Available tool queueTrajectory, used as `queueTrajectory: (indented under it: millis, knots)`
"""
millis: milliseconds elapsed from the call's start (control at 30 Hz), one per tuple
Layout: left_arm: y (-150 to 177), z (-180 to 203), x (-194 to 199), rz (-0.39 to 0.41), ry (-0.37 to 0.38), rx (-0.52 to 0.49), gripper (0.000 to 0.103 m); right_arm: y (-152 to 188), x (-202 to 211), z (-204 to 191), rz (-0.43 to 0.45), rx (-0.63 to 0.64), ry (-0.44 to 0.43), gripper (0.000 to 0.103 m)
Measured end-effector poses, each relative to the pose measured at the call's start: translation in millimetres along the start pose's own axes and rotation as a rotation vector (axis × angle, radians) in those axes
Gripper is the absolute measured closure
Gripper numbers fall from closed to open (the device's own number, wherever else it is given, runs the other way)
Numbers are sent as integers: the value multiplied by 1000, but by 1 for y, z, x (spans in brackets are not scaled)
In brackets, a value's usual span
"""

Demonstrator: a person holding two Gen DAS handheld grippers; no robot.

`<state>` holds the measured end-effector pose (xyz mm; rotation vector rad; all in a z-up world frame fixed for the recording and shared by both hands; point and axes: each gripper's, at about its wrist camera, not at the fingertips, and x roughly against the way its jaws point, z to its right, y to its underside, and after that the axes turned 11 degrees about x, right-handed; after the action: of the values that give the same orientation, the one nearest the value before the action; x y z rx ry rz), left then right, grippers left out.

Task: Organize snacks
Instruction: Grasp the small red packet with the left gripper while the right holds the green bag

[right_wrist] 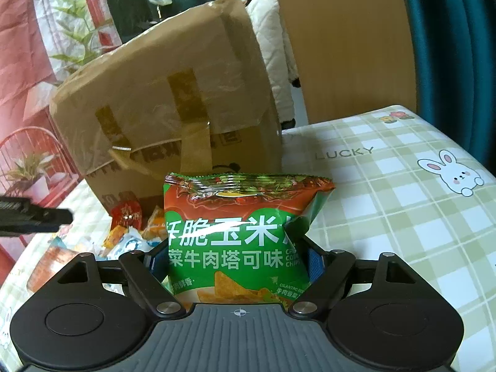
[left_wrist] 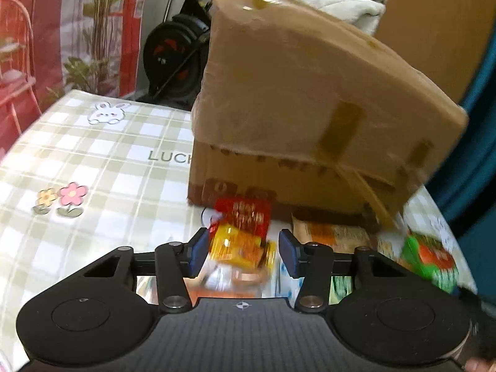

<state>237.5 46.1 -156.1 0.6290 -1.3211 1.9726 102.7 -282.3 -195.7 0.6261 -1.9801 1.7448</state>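
Observation:
My right gripper (right_wrist: 238, 260) is shut on a green corn chips bag (right_wrist: 245, 235), held upright in front of a taped cardboard box (right_wrist: 173, 99). The same bag shows at the right of the left wrist view (left_wrist: 431, 257). My left gripper (left_wrist: 243, 249) is open above a pile of small snack packets; a yellow packet (left_wrist: 238, 245) and a red packet (left_wrist: 245, 215) lie between its fingers. The pile also shows in the right wrist view (right_wrist: 130, 229), left of the bag. The left gripper's finger (right_wrist: 37, 217) pokes in at the left there.
The box (left_wrist: 303, 117) stands on a checked tablecloth (left_wrist: 93, 161) with bunny and flower prints. A tan packet (left_wrist: 328, 232) lies by the box's foot. An exercise bike (left_wrist: 176, 52) stands behind the table. Open tablecloth (right_wrist: 403, 217) lies right of the box.

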Motion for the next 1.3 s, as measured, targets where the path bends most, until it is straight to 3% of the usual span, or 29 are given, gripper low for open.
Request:
queueTrajectory:
  millis: [67, 267, 300, 367, 400, 667, 833, 900, 1133, 1233, 1300]
  knots:
    - [-9, 3, -16, -8, -4, -18, 58, -1, 1, 3, 7, -12, 0, 25]
    - [-6, 14, -63, -63, -43, -156, 55, -1, 4, 9, 20, -26, -8, 25]
    - [-5, 14, -69, -75, -53, -159, 52, -1, 4, 9, 22, -28, -10, 25]
    - [-5, 12, -79, -97, -59, -145, 27, -1, 3, 11, 24, -35, -15, 25]
    - [-5, 11, -83, -98, -62, -140, 25, -1, 3, 11, 25, -37, -18, 25]
    - [-12, 14, -110, -165, -114, -141, 25, 0, -4, 12, 6, -44, -25, 25]
    - [-12, 25, -120, -166, -166, -179, 26, 0, -5, 12, 1, -51, -27, 25]
    - [-7, 32, -120, -149, -190, -207, 39, 0, -5, 12, -1, -52, -28, 25]
    - [6, 27, -92, -95, -129, -184, 62, 1, -1, 11, 9, -44, -26, 25]
    - [11, 21, -78, -73, -99, -176, 86, 0, 0, 11, 11, -47, -23, 25]
    - [14, 18, -69, -66, -77, -178, 87, 0, 2, 10, 14, -45, -22, 25]
